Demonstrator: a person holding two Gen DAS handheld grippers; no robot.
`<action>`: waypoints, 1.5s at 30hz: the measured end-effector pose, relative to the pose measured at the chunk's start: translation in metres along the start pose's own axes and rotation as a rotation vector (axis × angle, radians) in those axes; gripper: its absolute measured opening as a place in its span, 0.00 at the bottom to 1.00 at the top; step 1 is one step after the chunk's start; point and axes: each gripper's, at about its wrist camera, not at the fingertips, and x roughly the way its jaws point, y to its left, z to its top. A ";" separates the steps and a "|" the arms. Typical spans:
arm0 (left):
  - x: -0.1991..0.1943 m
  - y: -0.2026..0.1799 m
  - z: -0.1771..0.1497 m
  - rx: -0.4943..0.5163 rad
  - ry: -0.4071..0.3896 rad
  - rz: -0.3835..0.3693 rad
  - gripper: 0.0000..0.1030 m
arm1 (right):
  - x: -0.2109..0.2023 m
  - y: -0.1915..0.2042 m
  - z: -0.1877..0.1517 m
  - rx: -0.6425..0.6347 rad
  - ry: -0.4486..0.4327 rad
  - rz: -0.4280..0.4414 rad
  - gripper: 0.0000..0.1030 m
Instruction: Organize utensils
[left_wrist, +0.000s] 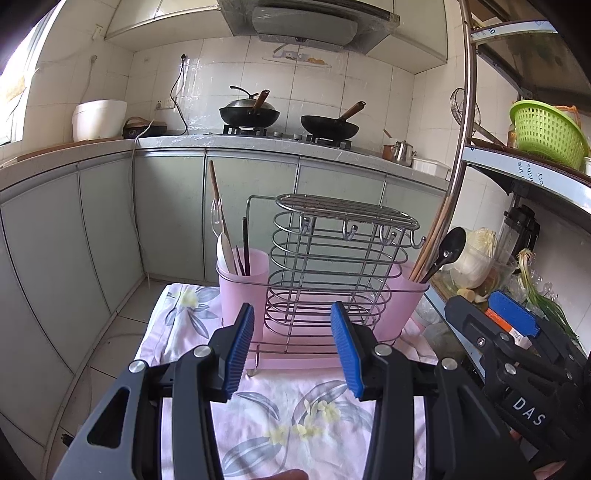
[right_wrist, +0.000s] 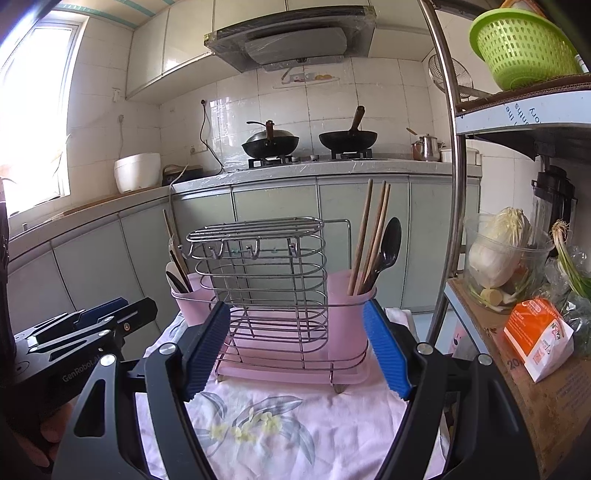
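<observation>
Both grippers, left gripper (left_wrist: 291, 347) and right gripper (right_wrist: 295, 347), spread empty; ahead, chopsticks (right_wrist: 371, 236) look light, stiff, slippery: pinch mid-shaft.

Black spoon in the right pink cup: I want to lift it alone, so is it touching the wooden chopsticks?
Cannot tell. In the right wrist view the black spoon overlaps the wooden chopsticks above the pink cup, but overlap alone does not prove contact.

Readable lettering on the claws and packet

"DAS" stands in white on the right claw (left_wrist: 513, 325) body; "GenRobot.A" runs along the left claw (right_wrist: 107, 314) body; the orange packet (right_wrist: 539, 338) shows "KAN"; the shelf edge strip (right_wrist: 524, 110) print is only partly legible.
</observation>
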 end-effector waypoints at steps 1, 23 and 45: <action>0.001 0.000 -0.001 0.001 0.002 0.000 0.41 | 0.001 0.001 0.000 -0.002 0.002 0.000 0.73; 0.009 0.000 -0.005 -0.004 0.025 -0.008 0.41 | 0.012 0.004 -0.005 -0.013 0.042 -0.001 0.73; 0.015 0.000 -0.009 -0.005 0.038 -0.012 0.41 | 0.017 0.004 -0.008 -0.022 0.056 -0.001 0.73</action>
